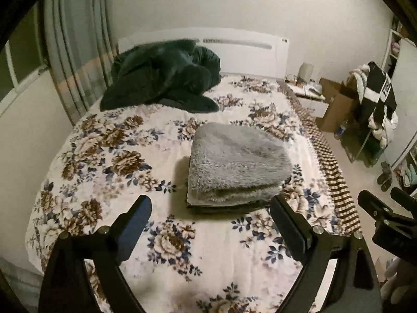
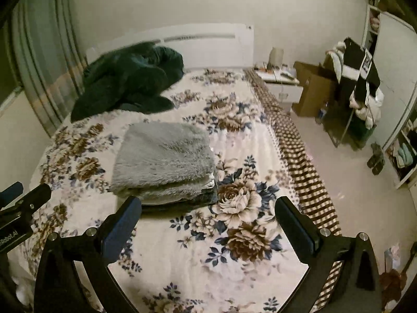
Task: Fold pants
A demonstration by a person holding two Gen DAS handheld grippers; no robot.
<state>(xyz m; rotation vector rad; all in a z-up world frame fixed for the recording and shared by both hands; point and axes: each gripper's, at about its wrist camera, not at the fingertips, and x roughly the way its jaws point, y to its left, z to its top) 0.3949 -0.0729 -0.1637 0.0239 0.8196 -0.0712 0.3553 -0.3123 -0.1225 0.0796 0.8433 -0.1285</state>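
Observation:
The grey fluffy pants [image 1: 235, 161] lie folded into a thick rectangle on the floral bed cover [image 1: 104, 156], with a dark layer under them. They also show in the right wrist view [image 2: 166, 161]. My left gripper [image 1: 211, 206] is open and empty, held just short of the fold's near edge. My right gripper [image 2: 208, 207] is open and empty, held to the right of the fold's near corner. The right gripper shows at the right edge of the left wrist view [image 1: 385, 208]. The left gripper shows at the left edge of the right wrist view [image 2: 23, 195].
A dark green quilt [image 1: 161, 78] is heaped at the head of the bed by the white headboard [image 1: 242, 49]. A curtain [image 1: 75, 52] hangs on the left. A nightstand [image 1: 310, 96], a cardboard box [image 1: 338, 104] and a clothes-laden rack [image 1: 375, 109] stand on the right.

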